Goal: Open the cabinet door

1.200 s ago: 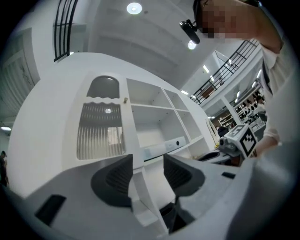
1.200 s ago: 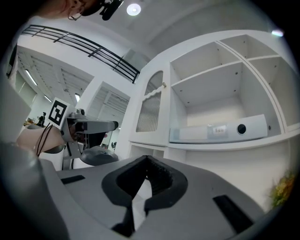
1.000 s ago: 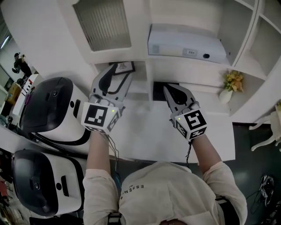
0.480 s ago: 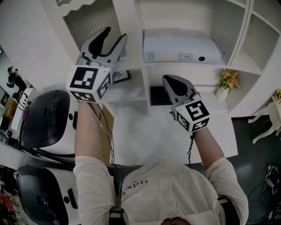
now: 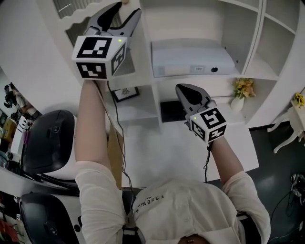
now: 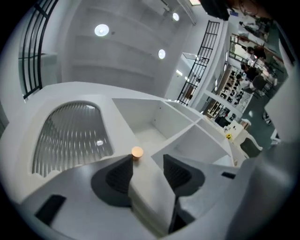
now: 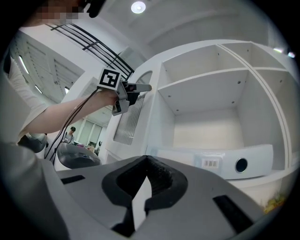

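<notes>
Now that we've raised the left gripper [image 5: 126,7] to the cabinet door [image 6: 70,136], its jaws stand open beside the knob [image 6: 137,152]. Door looks shut, grab comes next. Right gripper [image 5: 189,94] idles closed, empty.

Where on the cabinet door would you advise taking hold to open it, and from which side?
Take the small round knob on the cabinet door, beside its ribbed panel: it is the only part standing proud. Come straight at the door's face, one jaw each side; the open left gripper is nearly there.
</notes>
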Tool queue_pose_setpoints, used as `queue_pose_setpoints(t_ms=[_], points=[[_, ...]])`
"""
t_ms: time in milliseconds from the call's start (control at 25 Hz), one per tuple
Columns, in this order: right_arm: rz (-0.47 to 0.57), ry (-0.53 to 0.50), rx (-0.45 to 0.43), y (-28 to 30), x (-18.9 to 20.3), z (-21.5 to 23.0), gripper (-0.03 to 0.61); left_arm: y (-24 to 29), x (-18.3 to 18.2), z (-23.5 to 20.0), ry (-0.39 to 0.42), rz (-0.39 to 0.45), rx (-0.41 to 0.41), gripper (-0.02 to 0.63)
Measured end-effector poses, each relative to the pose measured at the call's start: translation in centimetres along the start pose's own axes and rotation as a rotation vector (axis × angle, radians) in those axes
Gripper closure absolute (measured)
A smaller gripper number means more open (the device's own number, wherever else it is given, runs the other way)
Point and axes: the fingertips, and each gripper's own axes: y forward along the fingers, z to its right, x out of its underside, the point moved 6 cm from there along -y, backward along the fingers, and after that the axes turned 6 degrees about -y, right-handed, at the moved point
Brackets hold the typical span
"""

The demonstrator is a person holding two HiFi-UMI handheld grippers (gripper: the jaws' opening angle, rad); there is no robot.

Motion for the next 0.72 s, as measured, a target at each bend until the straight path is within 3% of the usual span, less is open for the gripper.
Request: queue_pose_setpoints(t_ms=[240, 440, 560, 720], points=[[-0.007, -0.018, 0.027, -0.3, -0.2, 0.4, 0.565, 1.7, -1.4, -1.0, 0.066, -0.016, -0.023, 0.417], [-0.012, -0.020, 0.036, -0.7, -0.1, 0.3, 0.565, 1.8, -1.5, -1.5, 0.121, -0.018, -0.067, 0.503], [-0.017, -0.019, 0.035, -0.7, 0.0, 0.1, 0.565, 1.9, -1.4, -1.3, 0.152, -0.034, -0.076, 0.516], [-0.031, -0.029, 0.028, -0.9, 0.1, -0.4, 0.564, 2.0, -1.4, -1.3, 0.111, -0.037, -0.059, 0.528]])
